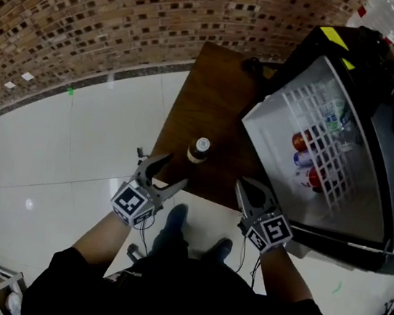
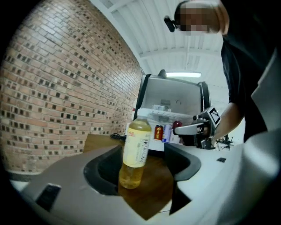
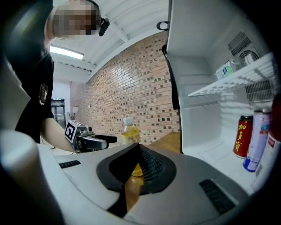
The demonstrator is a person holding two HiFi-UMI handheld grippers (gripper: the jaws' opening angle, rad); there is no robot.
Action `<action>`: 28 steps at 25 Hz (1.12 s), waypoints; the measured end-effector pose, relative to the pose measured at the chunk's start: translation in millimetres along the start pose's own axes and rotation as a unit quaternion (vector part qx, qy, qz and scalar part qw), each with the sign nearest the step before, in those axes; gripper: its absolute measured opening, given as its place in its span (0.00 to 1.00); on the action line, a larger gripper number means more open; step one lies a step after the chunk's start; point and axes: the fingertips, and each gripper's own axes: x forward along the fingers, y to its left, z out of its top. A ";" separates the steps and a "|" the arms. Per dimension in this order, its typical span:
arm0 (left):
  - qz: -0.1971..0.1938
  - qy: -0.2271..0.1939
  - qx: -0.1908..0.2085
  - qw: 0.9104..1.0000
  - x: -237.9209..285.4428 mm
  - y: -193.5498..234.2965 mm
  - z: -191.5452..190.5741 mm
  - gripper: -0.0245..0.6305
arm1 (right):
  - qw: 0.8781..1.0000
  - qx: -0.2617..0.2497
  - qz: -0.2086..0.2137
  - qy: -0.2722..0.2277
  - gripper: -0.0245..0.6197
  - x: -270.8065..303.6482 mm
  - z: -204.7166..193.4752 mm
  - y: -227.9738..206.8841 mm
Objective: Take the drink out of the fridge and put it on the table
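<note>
A clear bottle of yellow drink (image 1: 198, 150) with a white cap stands upright on the brown wooden table (image 1: 211, 89), near its front edge. My left gripper (image 1: 174, 170) is open just short of the bottle, to its near left. In the left gripper view the bottle (image 2: 136, 149) stands ahead between the wide jaws (image 2: 147, 165), and neither pad touches it. My right gripper (image 1: 245, 190) hovers at the table's front right corner; its jaws (image 3: 134, 149) meet at the tips with nothing in them. The bottle (image 3: 128, 132) shows beyond them.
The small fridge (image 1: 365, 208) stands open at the right, with a white wire shelf (image 1: 318, 134) and several cans (image 3: 240, 136) inside. A clear plastic bottle (image 1: 383, 16) lies on top of it. White tiled floor (image 1: 74, 142) and a brick wall lie left.
</note>
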 end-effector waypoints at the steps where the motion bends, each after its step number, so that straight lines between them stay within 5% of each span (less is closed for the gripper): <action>1: -0.017 -0.003 -0.015 1.000 -13.2 -18.5 5.5 0.47 | 1.000 -0.001 0.017 -0.003 0.04 -9.3 5.7 13.4; 7: -0.131 -0.006 -0.104 0.986 -20.0 -147.9 55.2 0.05 | 0.995 0.007 0.098 -0.025 0.04 -107.0 56.3 72.2; 10: -0.175 0.002 -0.117 0.978 6.5 -197.1 92.4 0.04 | 0.996 0.003 0.076 -0.041 0.04 -175.1 82.7 76.2; 19: -0.265 0.087 0.010 0.960 68.5 -330.6 136.9 0.04 | 0.993 0.026 -0.092 -0.065 0.04 -366.2 101.0 25.5; 28: -0.304 0.058 -0.013 0.951 86.0 -391.7 174.2 0.04 | 0.987 0.032 -0.133 -0.079 0.04 -447.0 100.5 18.2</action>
